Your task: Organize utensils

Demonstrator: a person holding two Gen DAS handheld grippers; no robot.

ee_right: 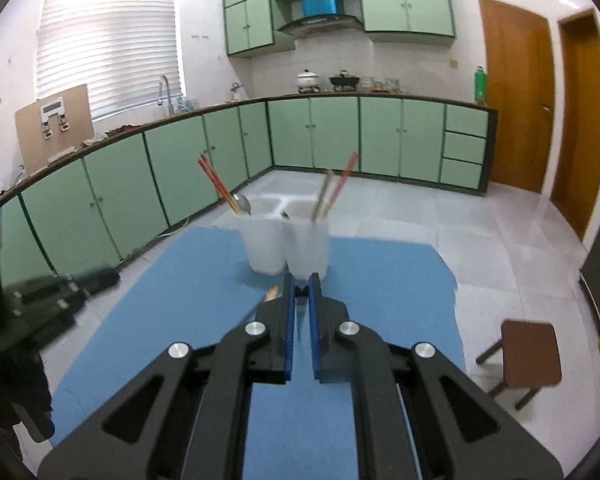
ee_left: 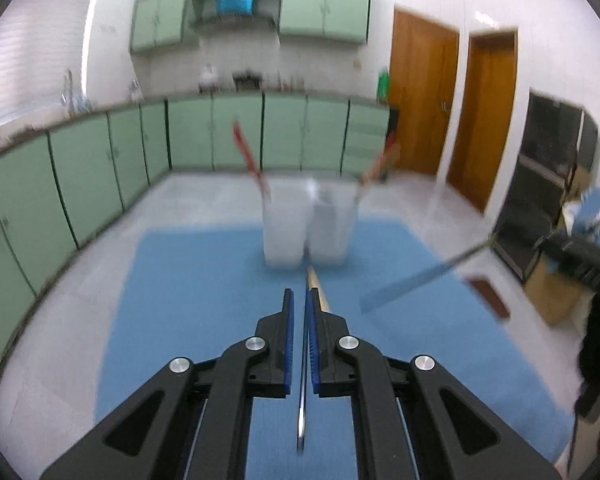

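- Black linkage arms with silver pivot bolts fill the bottom of both wrist views, ending in blue-padded fingers.
- Left gripper (ee_left: pixel 299 300) is narrowed down on a thin metal utensil (ee_left: pixel 301 400); its steel handle runs back toward the camera and a brownish tip (ee_left: pixel 314 280) pokes out front, aimed at the holders.
- Right gripper (ee_right: pixel 299 286) is nearly closed too, pinching something small and dark (ee_right: pixel 300 291) at the tips, can't tell what it is.
- Blue mat (ee_right: pixel 172 280) covers the worktop.
- Two white holder cups (ee_right: pixel 284 240) stand touching side by side at the mat's far end, just ahead of both grippers.
- Red chopsticks (ee_right: pixel 216 184) and a spoon (ee_right: pixel 244 203) lean in the left cup; more chopsticks (ee_right: pixel 334 190) stand in the right one.
- Left view is motion-blurred.
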